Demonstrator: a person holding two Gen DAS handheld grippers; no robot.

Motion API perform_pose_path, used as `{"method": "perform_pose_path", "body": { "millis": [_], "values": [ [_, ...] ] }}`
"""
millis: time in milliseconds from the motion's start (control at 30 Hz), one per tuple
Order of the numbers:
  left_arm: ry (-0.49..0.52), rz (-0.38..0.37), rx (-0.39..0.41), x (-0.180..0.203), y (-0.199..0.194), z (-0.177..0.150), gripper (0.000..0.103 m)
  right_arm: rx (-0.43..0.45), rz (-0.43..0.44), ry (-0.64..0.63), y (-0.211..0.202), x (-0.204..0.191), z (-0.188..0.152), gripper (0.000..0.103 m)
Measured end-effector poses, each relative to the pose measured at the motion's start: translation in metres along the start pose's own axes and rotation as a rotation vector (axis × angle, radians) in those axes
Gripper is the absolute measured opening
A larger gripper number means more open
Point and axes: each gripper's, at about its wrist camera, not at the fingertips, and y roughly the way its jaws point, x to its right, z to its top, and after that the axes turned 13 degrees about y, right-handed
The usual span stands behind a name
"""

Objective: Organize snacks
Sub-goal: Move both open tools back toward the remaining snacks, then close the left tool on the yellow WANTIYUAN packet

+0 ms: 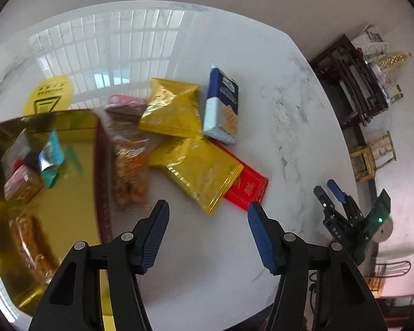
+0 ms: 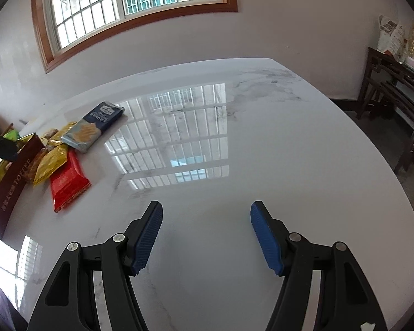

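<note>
Yellow packet [image 1: 197,171] beyond left tongs [image 1: 208,209]

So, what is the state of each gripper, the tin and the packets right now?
Left gripper: open, empty.
Right gripper: open, empty, over bare table.
Tin: open, some snacks inside.
Blue packet: sealed, leaning on the yellow packets.
Red packet: flat, partly under a yellow one.
</note>
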Motion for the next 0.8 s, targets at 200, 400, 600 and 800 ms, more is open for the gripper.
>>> {"method": "perform_pose_path", "body": {
  "millis": [200, 400, 600, 800],
  "values": [
    [-0.147, -0.012, -0.055, -0.016, 0.028, 0.014, 0.059, 0.006, 0.022, -0.019, -0.002, -0.002, -0.001, 0.064],
    [-0.289, -0.027, -0.057, -0.030, 0.049, 0.016, 0.059, -0.003, 0.044, -0.030, -0.002, -0.004, -0.001, 0.064],
    [-0.376, -0.027, -0.048, -0.040, 0.062, 0.015, 0.060, -0.006, 0.060, -0.048, -0.003, -0.006, -0.002, 0.064],
    [-0.430, 0.006, -0.030, -0.040, 0.064, 0.018, 0.061, -0.010, 0.071, -0.061, -0.004, -0.008, -0.005, 0.065]
  ]
}}
